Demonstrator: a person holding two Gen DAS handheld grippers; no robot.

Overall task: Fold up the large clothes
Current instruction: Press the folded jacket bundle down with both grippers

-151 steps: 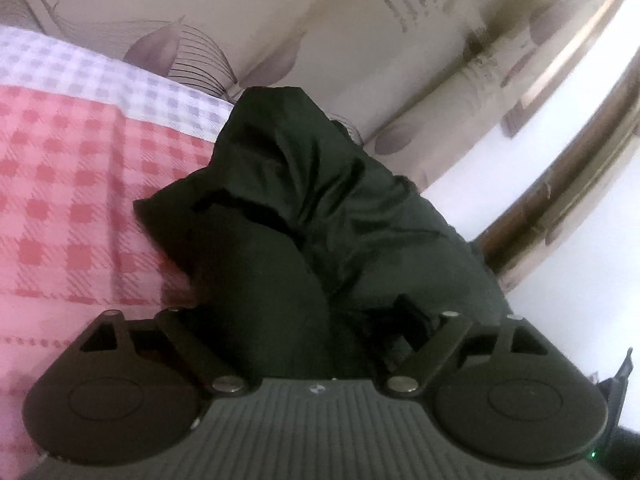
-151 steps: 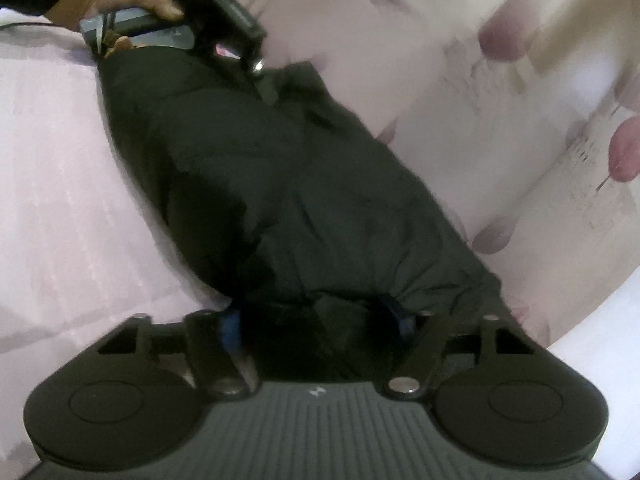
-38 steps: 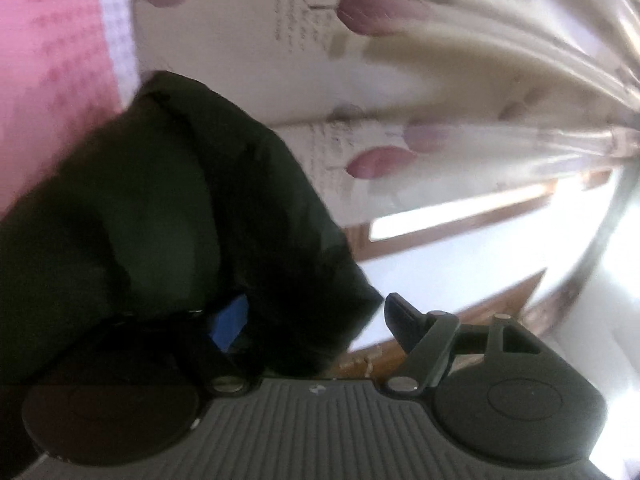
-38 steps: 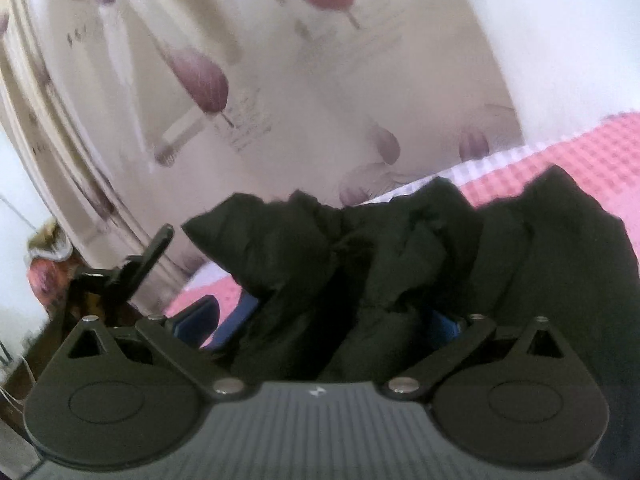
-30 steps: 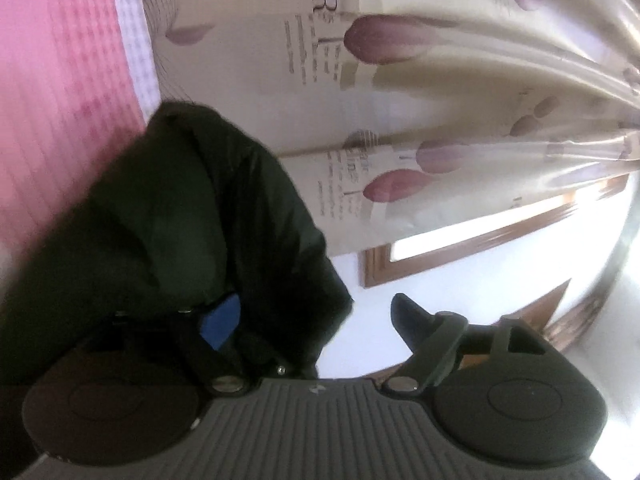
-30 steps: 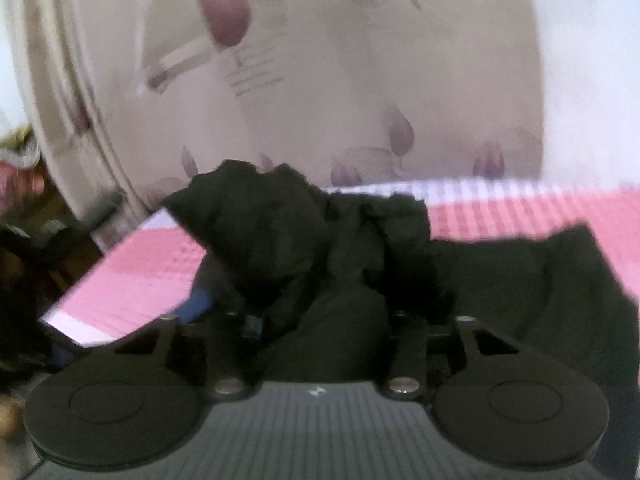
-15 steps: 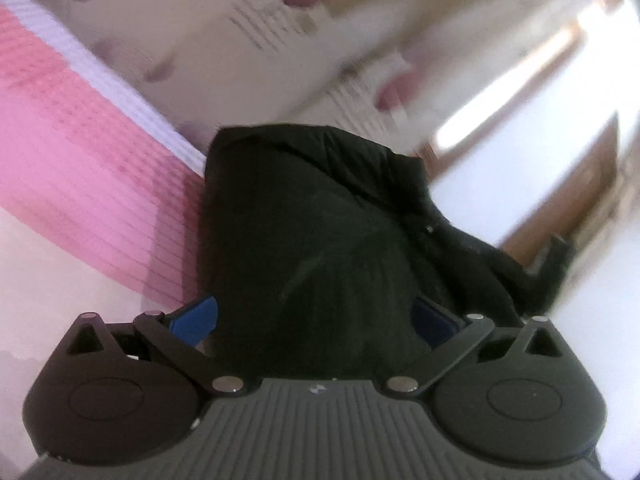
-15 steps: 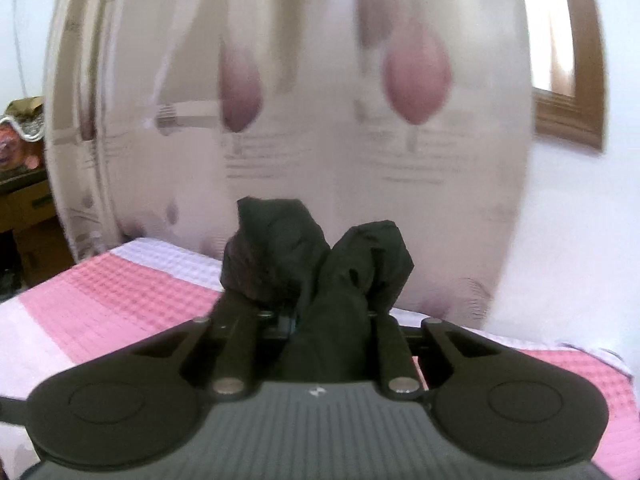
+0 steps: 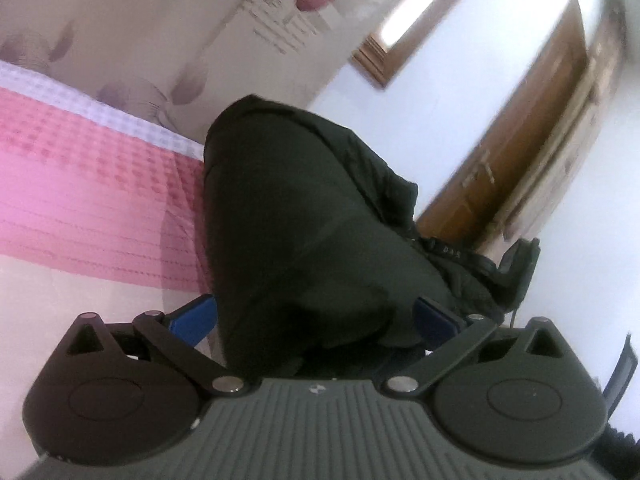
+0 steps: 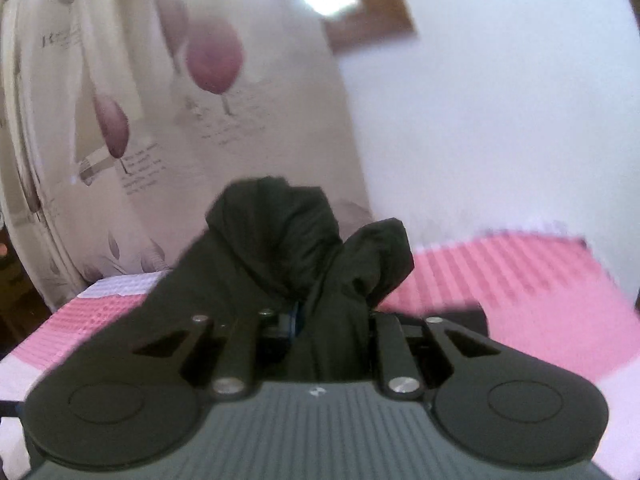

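Observation:
A large black garment (image 9: 304,220) lies bunched on the pink checked bedspread (image 9: 80,180). In the left wrist view it runs away from me toward the upper right. My left gripper (image 9: 312,316) stands wide open, and the near end of the garment fills the space between its blue pads (image 9: 192,318). In the right wrist view my right gripper (image 10: 328,320) is drawn narrow and shut on a fold of the same black garment (image 10: 280,232). That cloth puffs up in two lumps above the jaws and hides the fingertips.
A cream curtain (image 10: 160,120) with purple tulips hangs behind the bed. There is a white wall, a wood-framed window (image 10: 368,12) and a brown wooden door (image 9: 520,140). A dark tool part (image 9: 520,260) shows at the garment's far end. The bedspread (image 10: 520,280) extends right.
My left jaws spread from half open to wide, and that view rolled until the bed lay nearly level. My right jaws narrowed onto the cloth, and that hand swung sideways along the bed.

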